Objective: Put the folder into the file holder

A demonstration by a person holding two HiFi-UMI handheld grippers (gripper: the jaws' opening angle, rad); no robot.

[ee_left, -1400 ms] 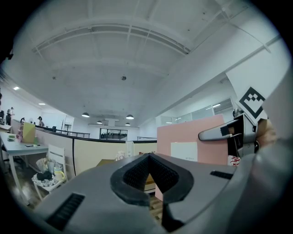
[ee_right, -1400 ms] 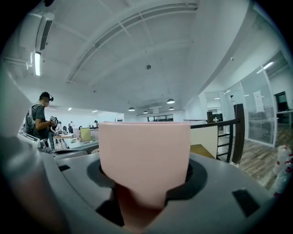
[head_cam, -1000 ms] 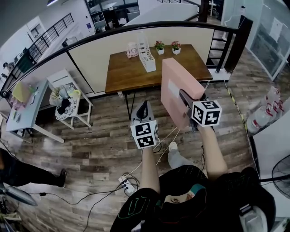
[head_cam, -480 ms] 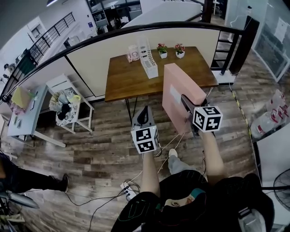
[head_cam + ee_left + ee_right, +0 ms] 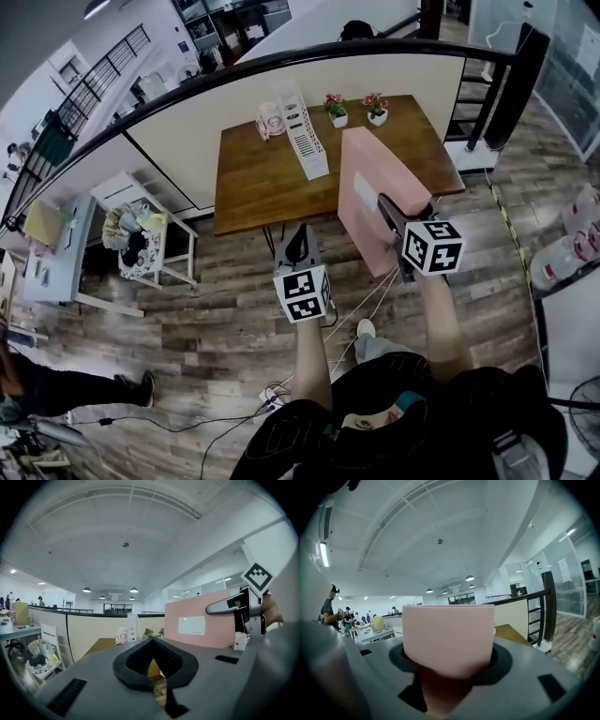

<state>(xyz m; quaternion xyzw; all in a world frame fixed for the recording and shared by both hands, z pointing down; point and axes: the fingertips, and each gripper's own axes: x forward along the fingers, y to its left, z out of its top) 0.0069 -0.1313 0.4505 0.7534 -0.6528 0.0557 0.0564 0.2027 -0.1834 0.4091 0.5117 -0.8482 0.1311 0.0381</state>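
Observation:
A large pink folder (image 5: 367, 192) stands upright on its edge in the air, just in front of the near edge of the wooden table (image 5: 255, 183). My right gripper (image 5: 394, 223) is shut on its near side; in the right gripper view the folder (image 5: 447, 637) fills the space between the jaws. The white slotted file holder (image 5: 305, 131) stands upright toward the back of the table, left of the folder. My left gripper (image 5: 298, 246) hangs left of the folder, shut and holding nothing. From the left gripper view I see the folder (image 5: 199, 620) and file holder (image 5: 134, 627).
Two small potted plants (image 5: 336, 105) and a pink item (image 5: 270, 119) sit at the table's back edge. A curved half wall runs behind it. A white chair heaped with clothes (image 5: 141, 225) stands at the left, a staircase (image 5: 473, 94) at the right, cables (image 5: 281, 389) on the floor.
The person has stepped closer to the table. Both grippers and the folder have moved forward with them; the folder now overlaps the table's near edge.

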